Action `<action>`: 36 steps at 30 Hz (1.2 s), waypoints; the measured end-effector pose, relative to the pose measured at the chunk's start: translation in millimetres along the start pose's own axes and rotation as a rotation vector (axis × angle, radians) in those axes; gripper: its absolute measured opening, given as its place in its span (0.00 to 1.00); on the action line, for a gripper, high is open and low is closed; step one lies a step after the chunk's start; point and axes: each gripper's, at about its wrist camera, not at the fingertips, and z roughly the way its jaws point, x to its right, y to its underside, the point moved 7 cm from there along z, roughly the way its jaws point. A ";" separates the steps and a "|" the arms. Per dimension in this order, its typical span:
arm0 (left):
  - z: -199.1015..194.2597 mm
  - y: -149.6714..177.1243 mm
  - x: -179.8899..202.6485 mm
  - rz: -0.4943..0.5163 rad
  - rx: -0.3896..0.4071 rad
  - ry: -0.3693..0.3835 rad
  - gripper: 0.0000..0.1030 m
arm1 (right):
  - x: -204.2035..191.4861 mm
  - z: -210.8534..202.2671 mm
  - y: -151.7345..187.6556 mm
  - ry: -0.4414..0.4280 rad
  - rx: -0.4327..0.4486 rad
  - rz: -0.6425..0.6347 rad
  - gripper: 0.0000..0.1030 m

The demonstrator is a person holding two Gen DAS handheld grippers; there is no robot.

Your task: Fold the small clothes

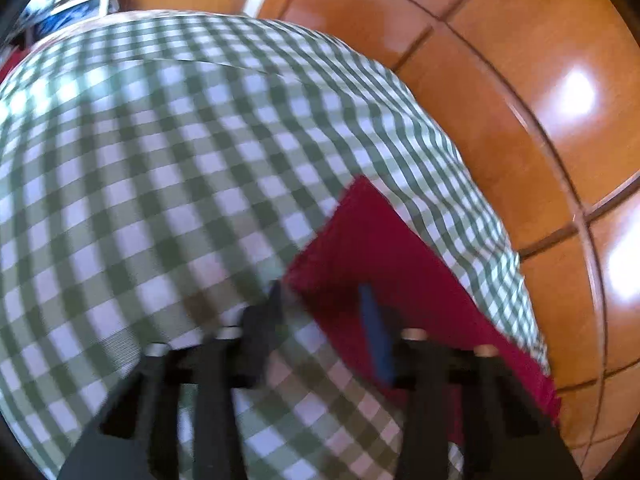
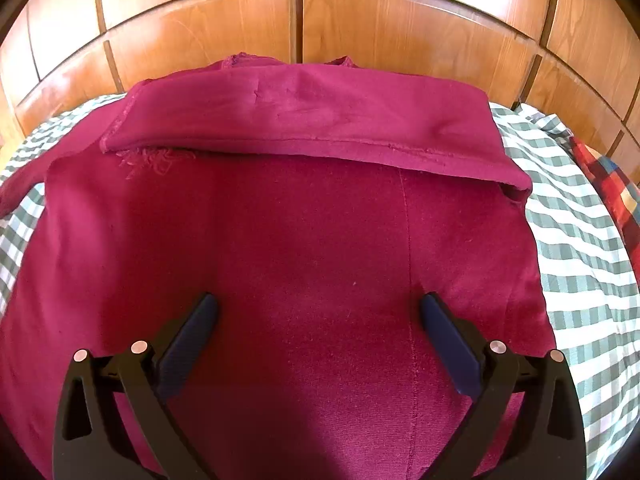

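surface: green-and-white checked cloth (image 1: pixel 168 168) spread flat, draping at its edge | behind: glossy wooden panelled doors (image 2: pixel 240 28) with dark grooves | right edge: multicoloured plaid fabric (image 2: pixel 608 176) lying on the checked cloth | far corner: blurred blue-and-white items (image 1: pixel 76 4)

A green-and-white checked cloth (image 2: pixel 580 240) covers the surface; behind it rise glossy orange-brown wooden panelled doors (image 2: pixel 224 28), bright glare patches on them
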 end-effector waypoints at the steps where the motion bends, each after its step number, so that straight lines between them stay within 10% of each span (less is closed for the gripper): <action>1: 4.0 -0.5 5.8 0.014 -0.005 -0.007 0.07 | 0.1 0.1 0.0 0.001 0.000 0.000 0.97; 9: -46.8 18.8 109.3 0.166 0.067 0.229 0.06 | 0.8 0.4 0.1 0.002 0.003 -0.002 0.97; 18: -116.9 164.5 282.3 0.534 0.005 0.571 0.06 | 1.6 -0.2 0.9 -0.014 0.008 0.010 0.97; 22: -92.7 253.3 322.1 0.669 -0.135 0.580 0.09 | 2.1 -0.5 0.8 -0.024 0.010 0.018 0.97; 25: -72.4 298.6 327.9 0.759 -0.193 0.524 0.36 | 1.8 -0.7 0.6 -0.031 0.009 0.023 0.97; 26: -70.1 306.5 324.2 0.768 -0.197 0.506 0.51 | 2.0 -0.4 0.5 -0.037 0.007 0.027 0.97; 31: -75.0 312.5 278.2 0.754 -0.153 0.460 0.54 | 4.0 -6.4 -9.5 -0.092 -0.020 0.057 0.93; 36: -68.2 313.8 229.2 0.698 -0.138 0.400 0.53 | -36.4 -25.0 -52.5 -0.427 -0.007 0.189 0.89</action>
